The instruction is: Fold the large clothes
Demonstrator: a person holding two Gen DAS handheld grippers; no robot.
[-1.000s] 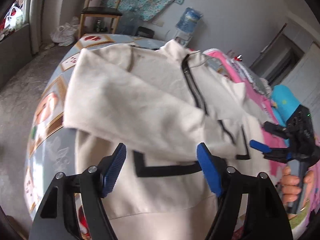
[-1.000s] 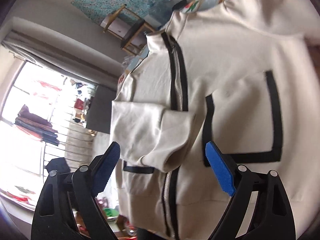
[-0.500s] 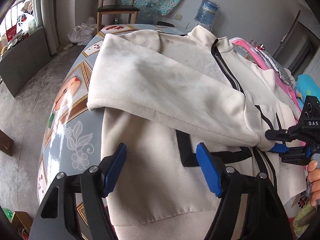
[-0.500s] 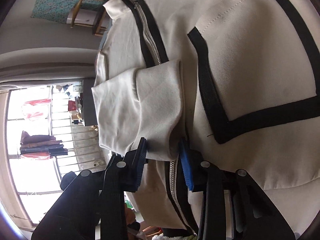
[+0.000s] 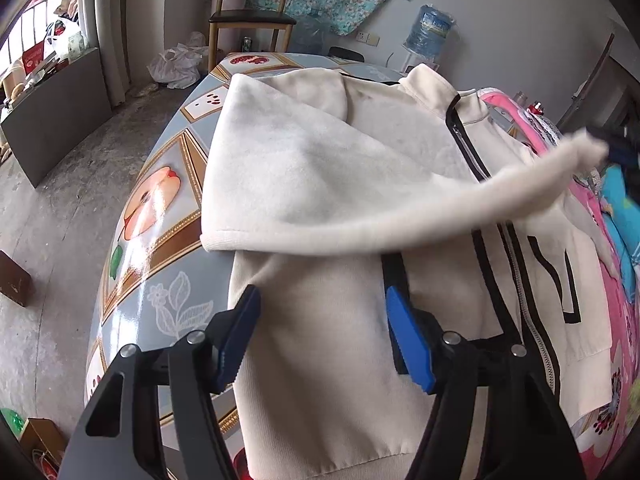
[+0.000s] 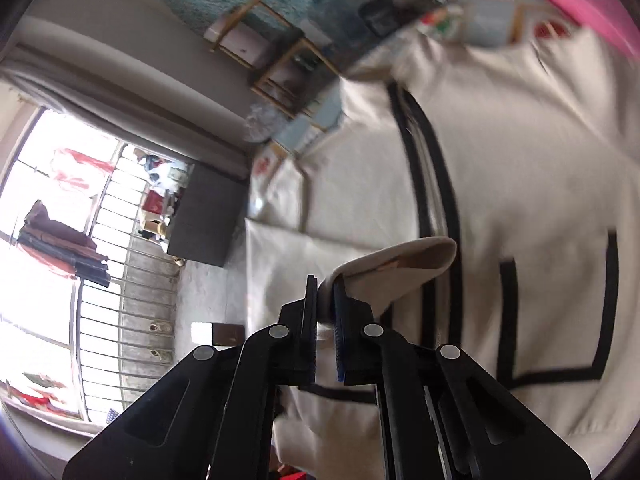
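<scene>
Cream jacket (image 5: 328,360) with black trim is spread flat on the patterned table (image 5: 160,216), zip side up; its sleeve (image 5: 400,208) is lifted off the body and stretched out to the right. The cuff (image 6: 392,268) of that sleeve is pinched tight in the right gripper (image 6: 325,328); the left gripper (image 5: 320,340) is held spread over the jacket's bottom part, its jaws are slowly closing, and nothing is gripped between its blue pads (image 5: 408,344).
</scene>
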